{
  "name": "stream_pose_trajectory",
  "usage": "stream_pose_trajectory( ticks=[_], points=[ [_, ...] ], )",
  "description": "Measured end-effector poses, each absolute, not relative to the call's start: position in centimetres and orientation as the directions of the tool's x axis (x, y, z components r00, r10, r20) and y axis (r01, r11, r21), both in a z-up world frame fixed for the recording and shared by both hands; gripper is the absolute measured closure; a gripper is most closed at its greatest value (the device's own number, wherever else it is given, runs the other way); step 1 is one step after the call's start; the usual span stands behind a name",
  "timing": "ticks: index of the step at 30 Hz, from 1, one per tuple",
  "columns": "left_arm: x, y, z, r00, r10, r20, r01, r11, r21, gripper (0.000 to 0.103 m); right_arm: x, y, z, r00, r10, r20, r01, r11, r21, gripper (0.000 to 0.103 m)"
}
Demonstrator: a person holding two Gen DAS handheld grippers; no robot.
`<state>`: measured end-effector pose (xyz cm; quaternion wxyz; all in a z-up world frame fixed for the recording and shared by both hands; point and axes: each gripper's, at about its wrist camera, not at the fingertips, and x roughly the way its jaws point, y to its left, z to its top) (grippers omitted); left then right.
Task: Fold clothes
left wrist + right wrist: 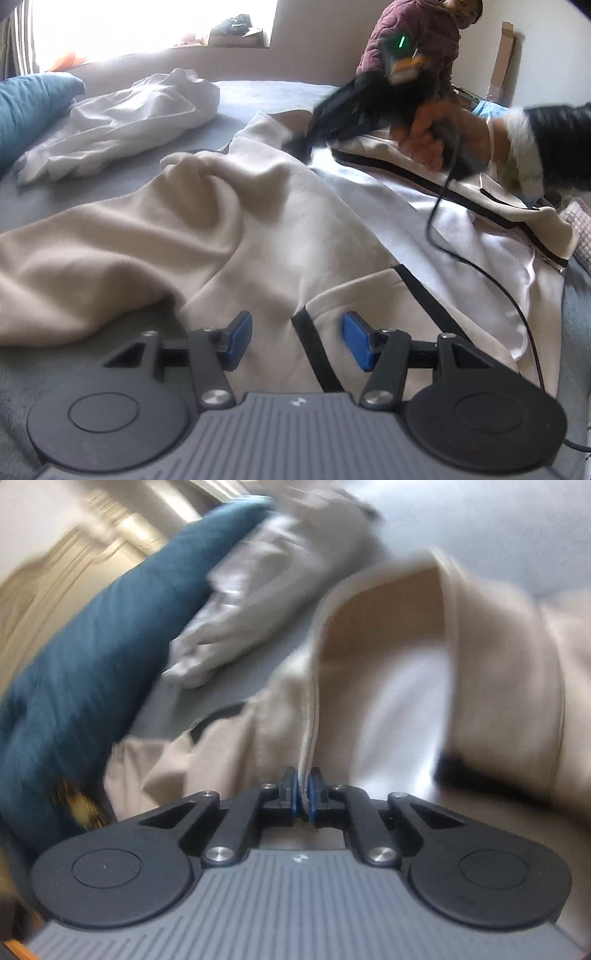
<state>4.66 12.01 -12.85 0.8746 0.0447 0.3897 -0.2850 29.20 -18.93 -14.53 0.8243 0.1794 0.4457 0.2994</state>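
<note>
A: Where is the cream zip-up jacket with black trim [229,221] lying?

B: Spread open and rumpled on the grey bed [258,92], white lining showing. The right gripper [303,794] is pinching its front edge, fingers clamped on the fabric; the blur suggests it is probably moving.

A: And the left gripper [297,341]?

B: Hovering near the hem, fingers apart, holding nothing. It likely needs to grip there so one panel folds across.

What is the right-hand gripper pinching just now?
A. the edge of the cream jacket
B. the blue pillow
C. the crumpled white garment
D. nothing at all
A. In the right wrist view the right gripper has its blue pads closed on a seamed edge of the cream jacket; the blue pillow lies apart, untouched.
</note>
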Motion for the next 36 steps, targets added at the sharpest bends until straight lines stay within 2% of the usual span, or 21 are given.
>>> stream_pose_trajectory(
  ticks=[4, 7, 8, 11, 14, 16, 19, 24, 25, 26, 28, 32, 36],
  points=[
    [5.7, 11.8, -13.0, 0.531, -0.454, -0.715, 0.531, 0.837, -0.137, 0.047, 31.4, -18.9, -6.7, 0.522, 0.608, -0.598, -0.458, 0.791, 0.405, 0.100],
    [6.5, 11.6, -12.9, 0.541, -0.431, -0.722, 0.527, 0.843, -0.108, 0.046, 34.8, -17.5, -3.4, 0.565, 0.526, -0.636, -0.490, 0.834, 0.255, 0.100],
    [6.6, 11.4, -13.0, 0.538, -0.424, -0.728, 0.528, 0.843, -0.100, 0.046, 35.7, -16.8, -3.1, 0.583, 0.485, -0.652, -0.490, 0.850, 0.195, 0.103],
    [7.1, 11.0, -13.5, 0.530, -0.402, -0.747, 0.532, 0.843, -0.077, 0.045, 38.7, -15.2, -3.4, 0.632, 0.365, -0.683, -0.462, 0.886, 0.045, 0.103],
    [7.1, 10.5, -13.7, 0.537, -0.381, -0.753, 0.543, 0.839, -0.037, 0.044, 40.8, -15.4, -6.6, 0.646, 0.262, -0.717, -0.373, 0.928, 0.004, 0.103],
    [7.0, 10.4, -13.7, 0.545, -0.375, -0.750, 0.550, 0.835, -0.018, 0.044, 40.7, -16.1, -8.6, 0.626, 0.310, -0.716, -0.359, 0.929, 0.088, 0.103],
    [7.4, 10.5, -13.0, 0.561, -0.375, -0.738, 0.549, 0.836, -0.007, 0.044, 38.6, -18.6, -8.6, 0.580, 0.431, -0.691, -0.346, 0.898, 0.270, 0.101],
    [9.2, 11.2, -11.3, 0.612, -0.374, -0.696, 0.523, 0.853, 0.002, 0.044, 34.7, -23.3, -6.6, 0.462, 0.674, -0.576, -0.331, 0.734, 0.593, 0.099],
    [9.8, 11.4, -10.8, 0.626, -0.372, -0.685, 0.511, 0.860, 0.000, 0.043, 34.0, -24.2, -6.3, 0.439, 0.710, -0.550, -0.314, 0.695, 0.646, 0.090],
    [10.5, 11.6, -10.4, 0.635, -0.370, -0.679, 0.496, 0.868, -0.010, 0.041, 33.3, -25.0, -6.2, 0.425, 0.730, -0.535, -0.283, 0.669, 0.687, 0.068],
    [12.6, 12.2, -10.2, 0.631, -0.373, -0.680, 0.466, 0.883, -0.052, 0.035, 32.2, -26.2, -7.0, 0.411, 0.745, -0.525, -0.228, 0.642, 0.732, 0.044],
    [16.7, 12.1, -11.0, 0.632, -0.364, -0.685, 0.444, 0.894, -0.066, 0.034, 32.1, -25.2, -10.9, 0.392, 0.689, -0.609, -0.134, 0.698, 0.704, 0.043],
    [20.7, 11.2, -12.2, 0.655, -0.338, -0.676, 0.388, 0.918, -0.082, 0.034, 33.6, -22.7, -15.2, 0.384, 0.655, -0.651, -0.077, 0.725, 0.684, 0.043]
  ],
)
